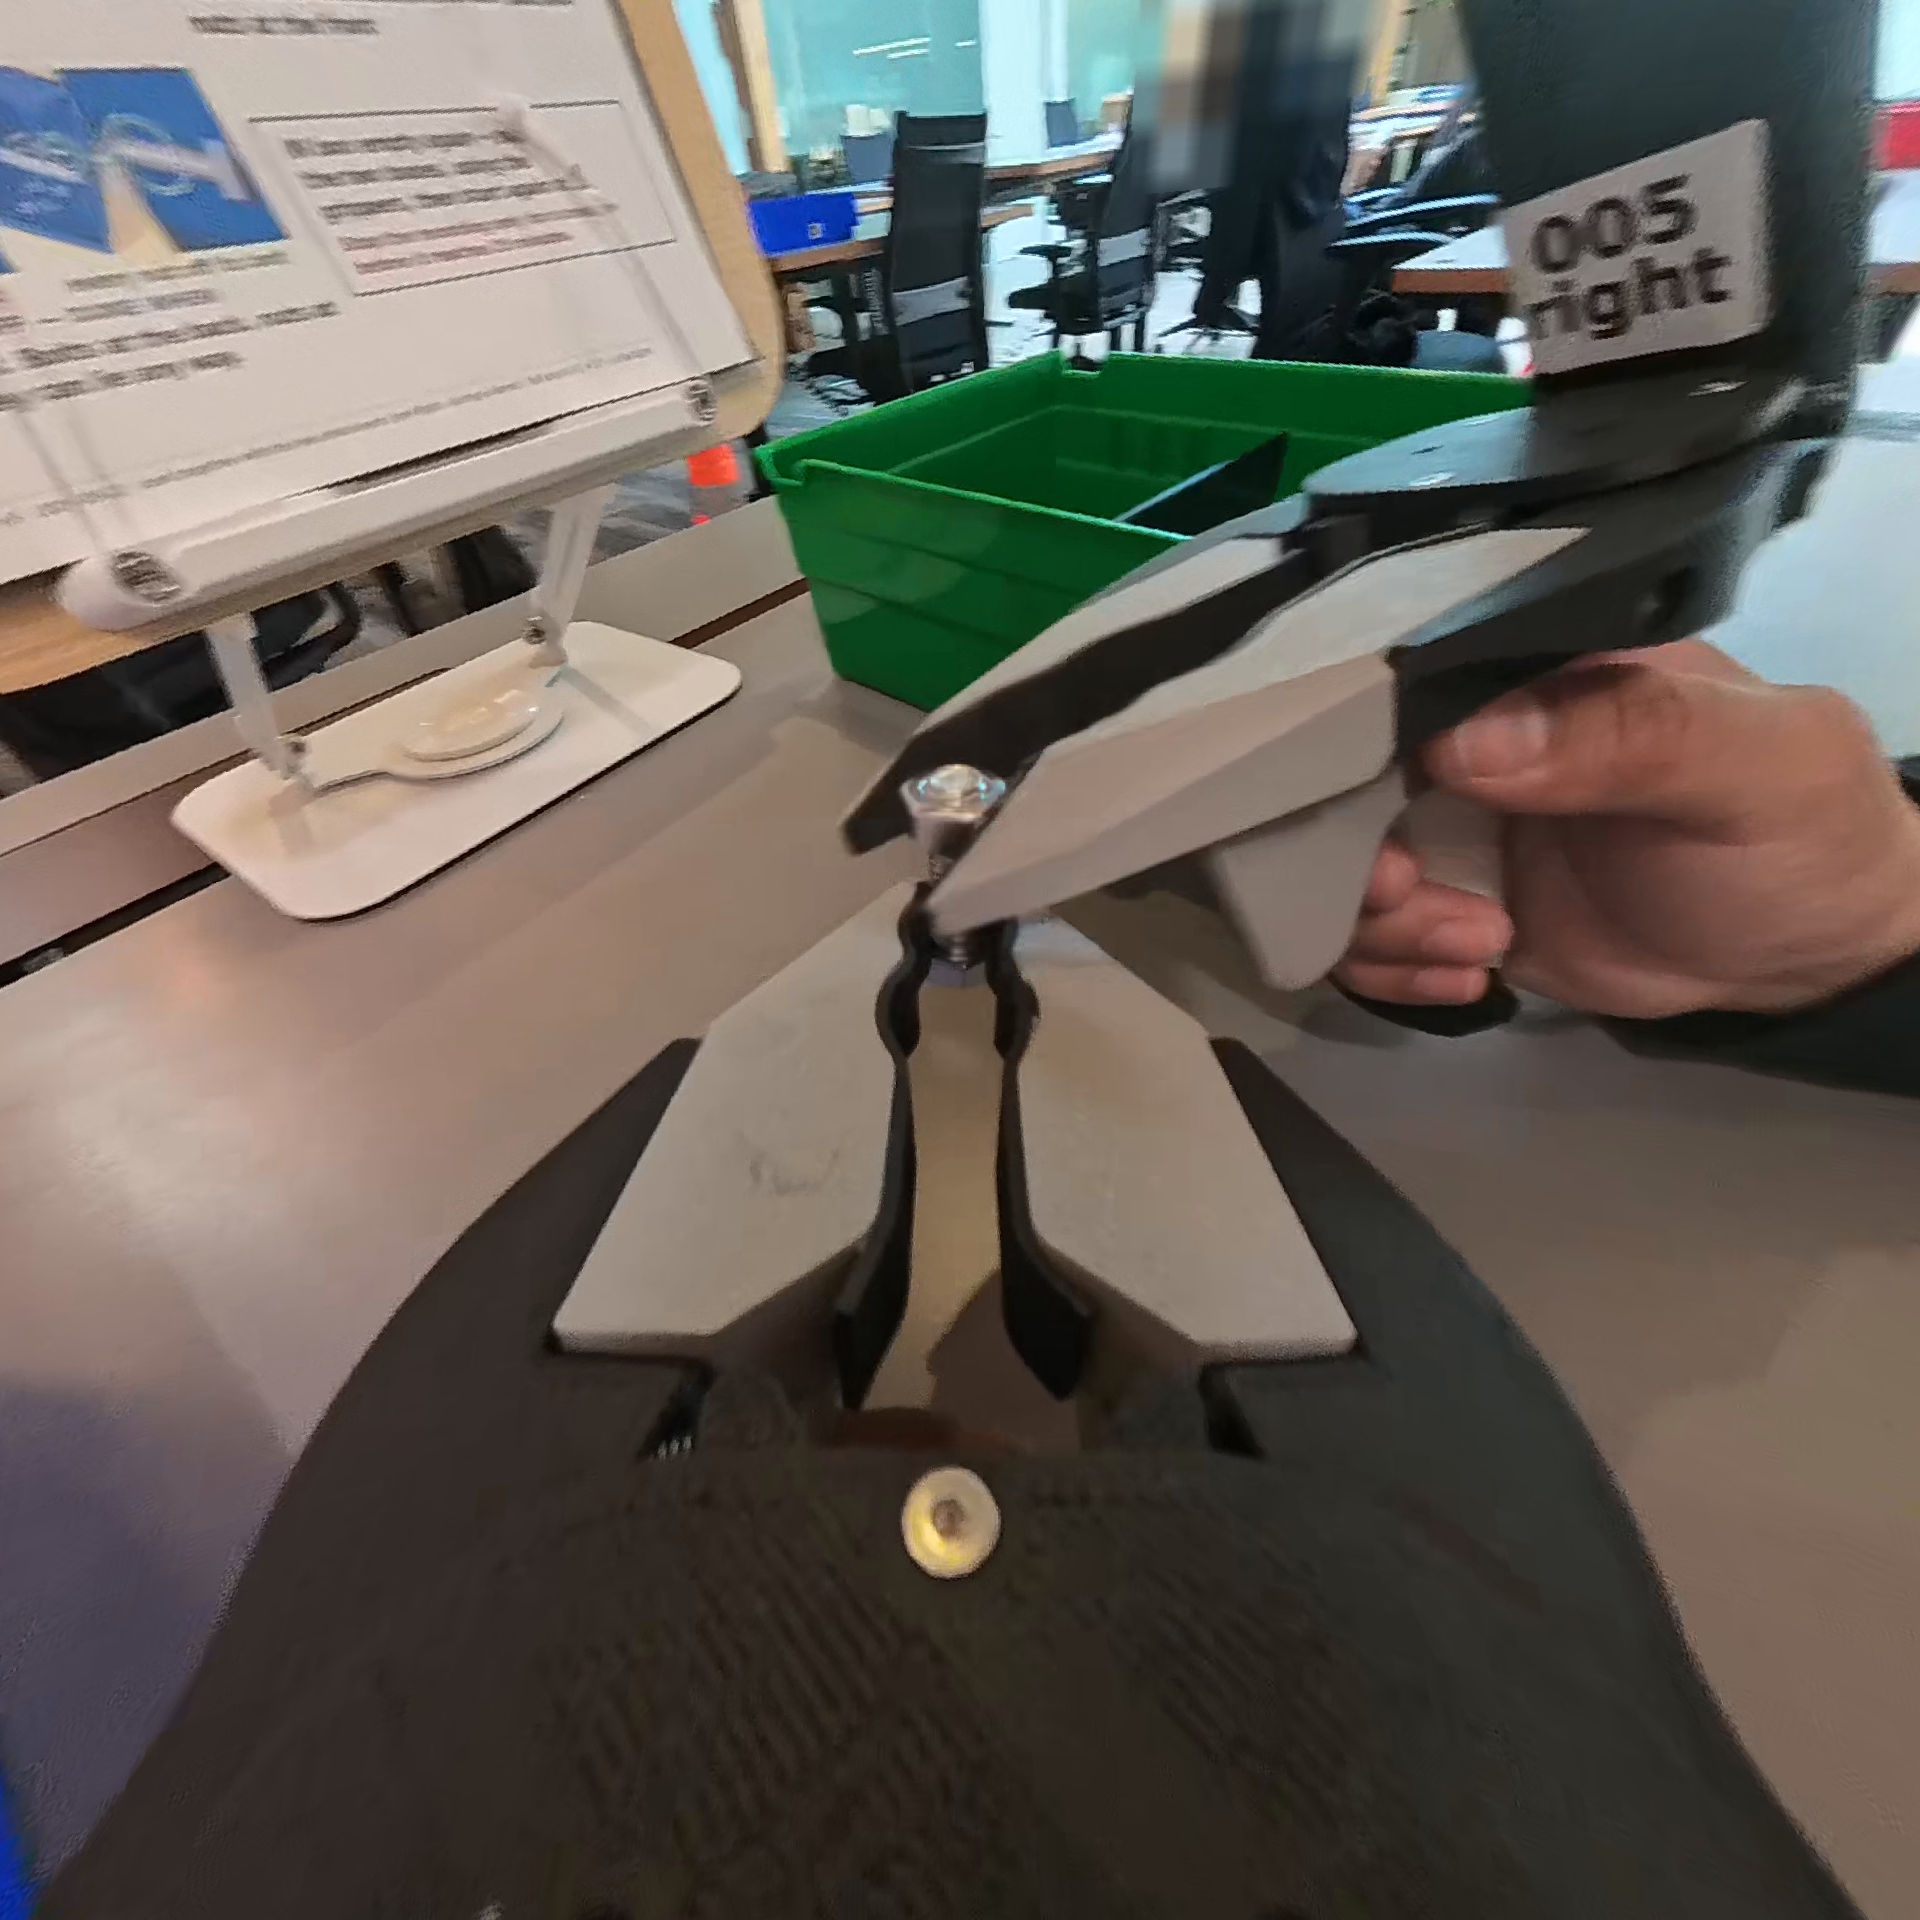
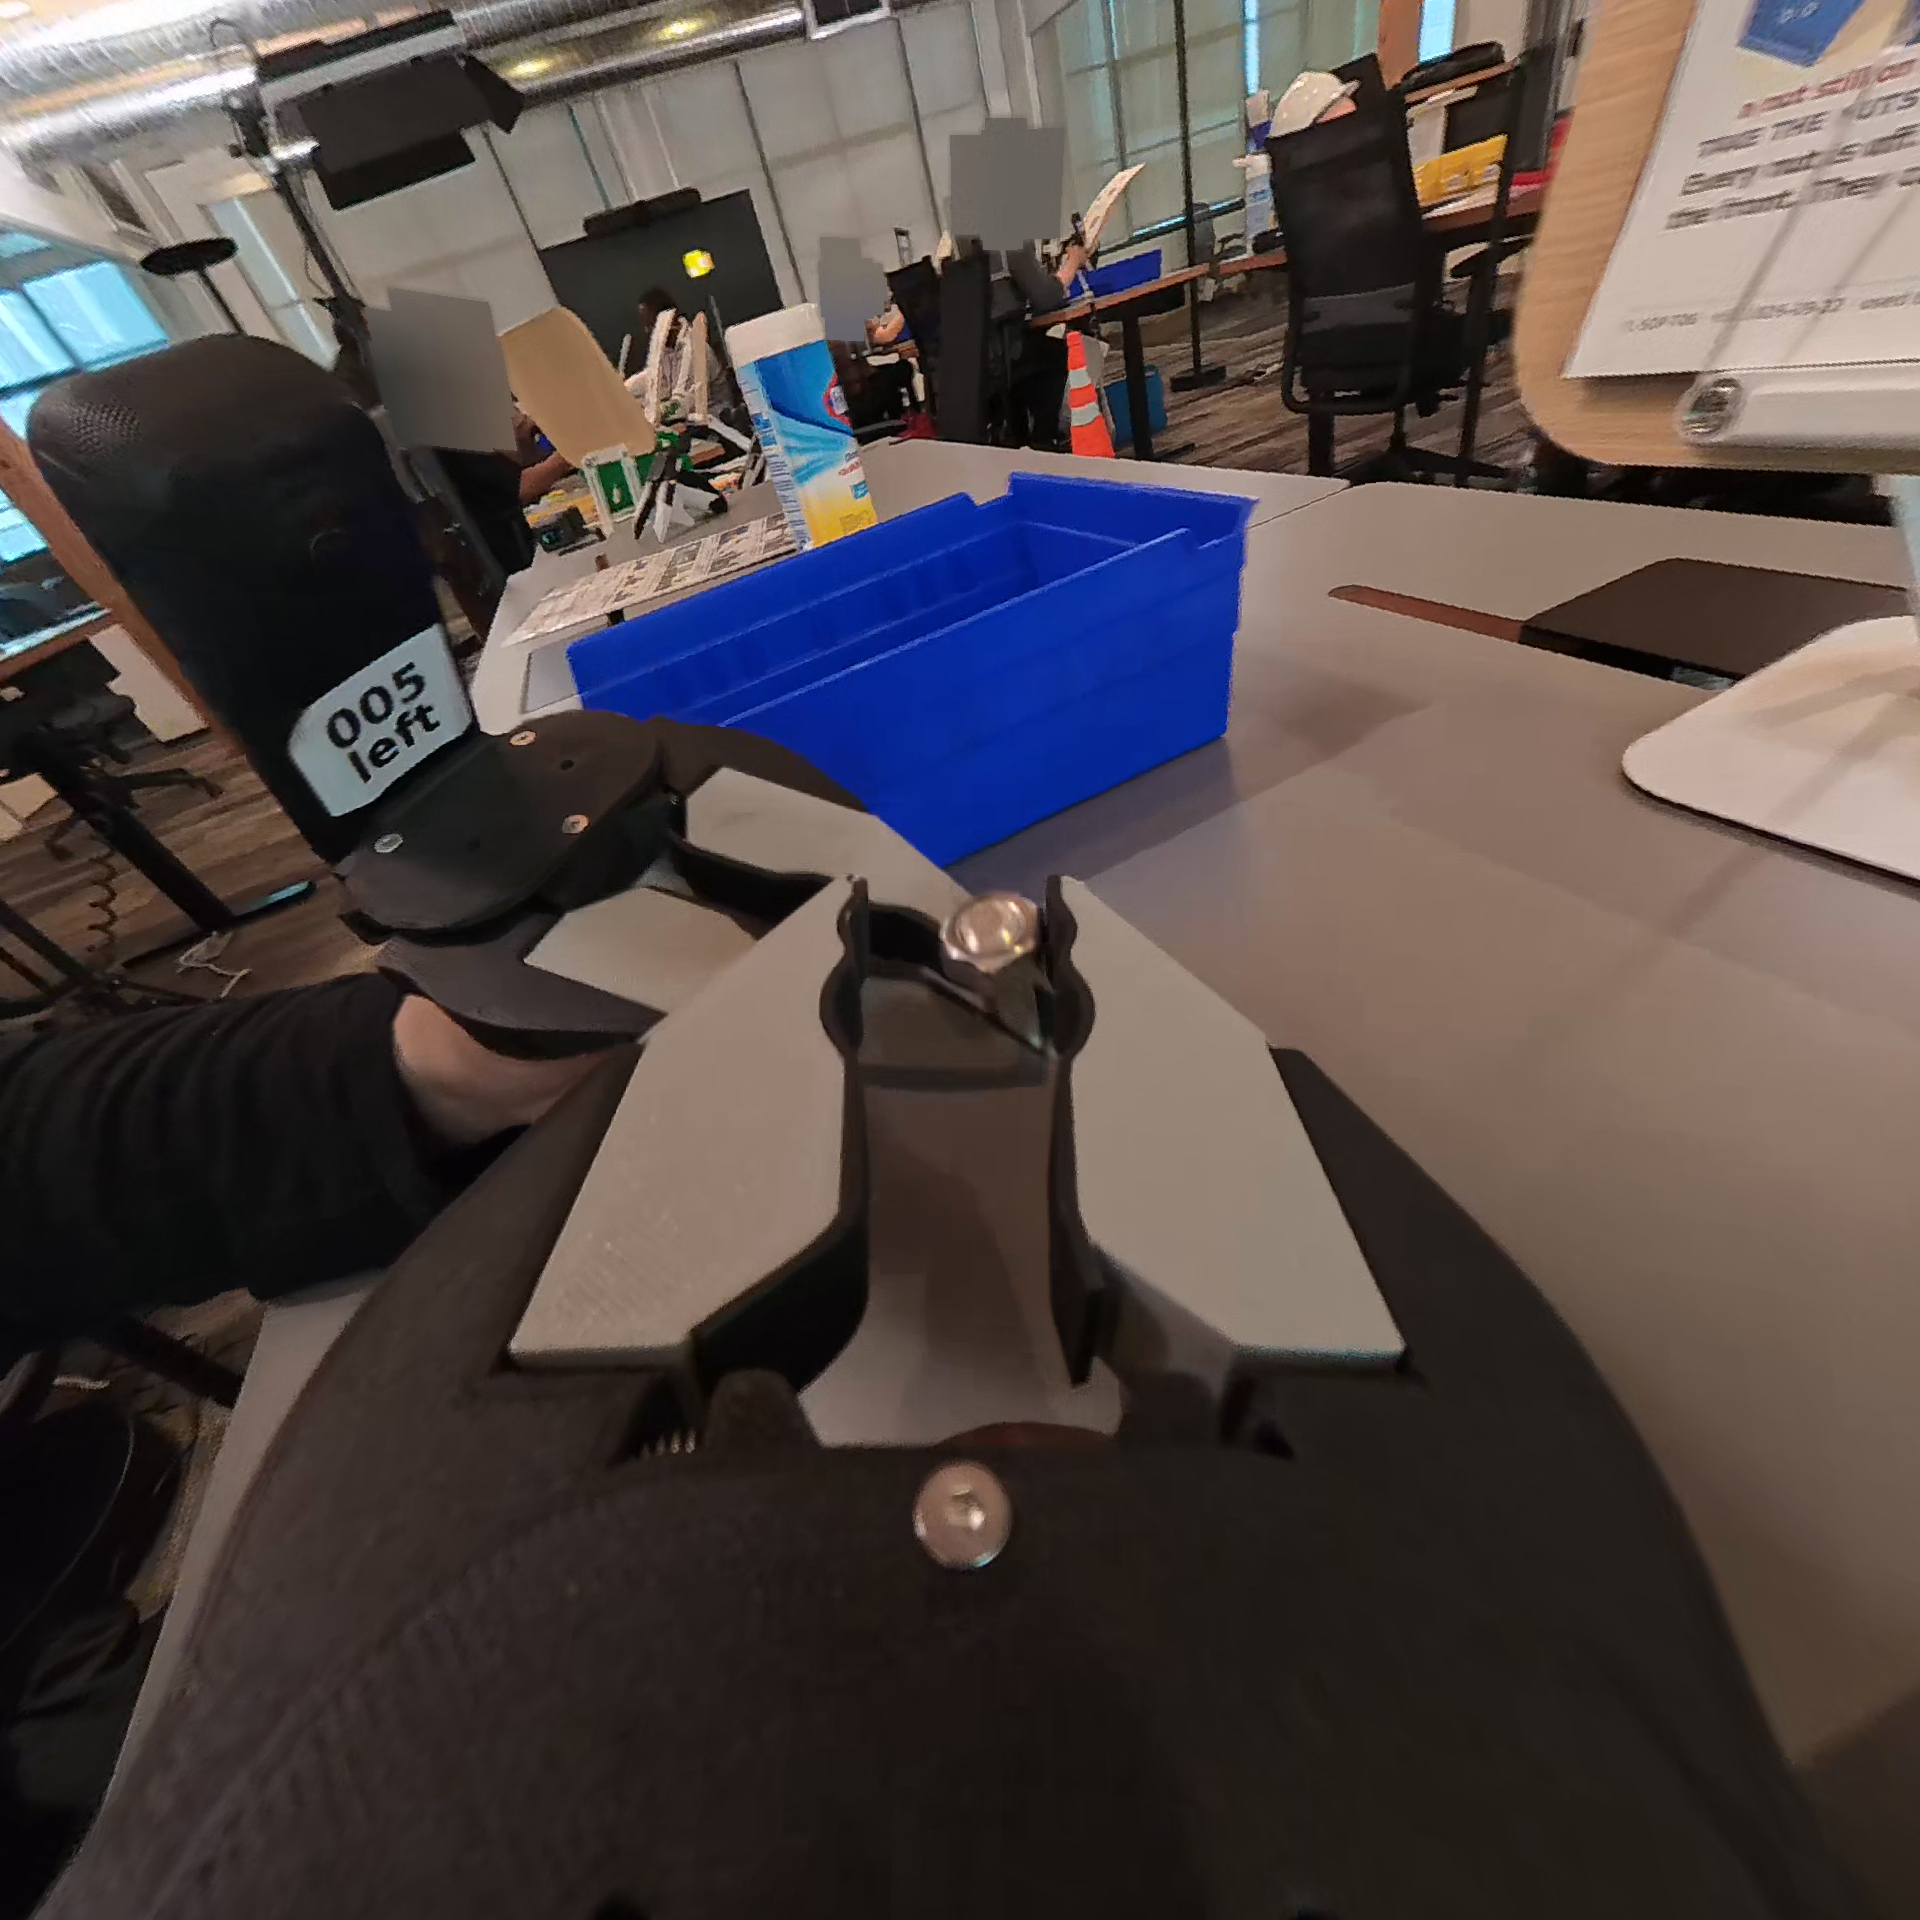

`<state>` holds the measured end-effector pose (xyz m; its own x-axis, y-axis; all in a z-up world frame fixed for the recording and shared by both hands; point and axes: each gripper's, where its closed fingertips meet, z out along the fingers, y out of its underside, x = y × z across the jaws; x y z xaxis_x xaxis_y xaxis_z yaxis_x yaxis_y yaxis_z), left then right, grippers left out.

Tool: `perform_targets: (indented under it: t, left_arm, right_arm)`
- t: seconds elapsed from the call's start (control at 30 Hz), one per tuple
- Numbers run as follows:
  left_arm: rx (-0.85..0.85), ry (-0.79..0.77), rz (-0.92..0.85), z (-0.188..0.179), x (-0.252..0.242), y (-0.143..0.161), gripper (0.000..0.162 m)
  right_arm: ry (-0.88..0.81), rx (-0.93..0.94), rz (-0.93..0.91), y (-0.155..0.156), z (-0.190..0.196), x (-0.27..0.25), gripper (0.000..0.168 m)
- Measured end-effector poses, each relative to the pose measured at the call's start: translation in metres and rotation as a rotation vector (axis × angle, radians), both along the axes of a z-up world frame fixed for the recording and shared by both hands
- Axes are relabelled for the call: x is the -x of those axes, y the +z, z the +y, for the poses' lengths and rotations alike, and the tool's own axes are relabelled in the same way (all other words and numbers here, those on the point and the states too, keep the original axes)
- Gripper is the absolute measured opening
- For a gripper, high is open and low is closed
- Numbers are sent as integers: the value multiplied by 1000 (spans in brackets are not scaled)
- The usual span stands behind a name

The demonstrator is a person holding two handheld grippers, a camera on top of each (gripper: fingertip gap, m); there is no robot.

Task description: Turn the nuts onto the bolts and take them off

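Observation:
A silver bolt (image 1: 951, 795) stands upright above the grey table (image 1: 364, 1091), head up. My left gripper (image 1: 956, 961) is shut on the nut (image 1: 954, 971) on the lower end of the bolt's shank. My right gripper (image 1: 896, 868) comes in from the right, held by a hand (image 1: 1621, 852), with the bolt head between its fingers. In the right wrist view the bolt head (image 2: 992, 930) rests against the right finger of my right gripper (image 2: 956, 914), with a gap on its left side. The jaws stand apart. The left gripper's body (image 2: 499, 810) shows at the left there.
A green bin (image 1: 935, 551) stands behind the bolt in the left wrist view. A blue bin (image 2: 935, 675) stands ahead in the right wrist view, with a wipes canister (image 2: 800, 426) behind it. A white sign stand (image 1: 457, 748) is at the back left of the table. The tips of both grippers are at nearly the same place.

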<state>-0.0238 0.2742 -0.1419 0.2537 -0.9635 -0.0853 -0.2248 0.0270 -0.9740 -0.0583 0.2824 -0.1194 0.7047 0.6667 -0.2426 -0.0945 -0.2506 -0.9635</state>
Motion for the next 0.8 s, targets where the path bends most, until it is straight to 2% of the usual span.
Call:
perform_targets:
  t: [0.03,0.13,0.3,0.37,0.5,0.7,0.8]
  left_arm:
    - [-14,-19,3,-5,-3,0,6]
    - [-64,-12,33,-7,-5,-3,6]
    - [-28,78,-11,14,7,4,6]
    - [-12,71,-25,14,8,6,6]
    - [-37,1,-1,-3,-2,2,6]
    - [-30,65,-13,11,5,4,6]
    - [-17,73,-30,14,8,8,6]
  right_arm:
    - [12,-7,-1,1,-1,3,35]
    - [-10,-16,-34,-1,0,2,36]
    - [-41,-39,-20,6,1,-7,34]
    - [-17,-34,-17,5,-1,-3,34]
    - [11,-47,-34,4,-4,8,49]
    - [-57,-64,-22,9,1,-8,42]
    - [-30,-50,4,9,0,-6,36]
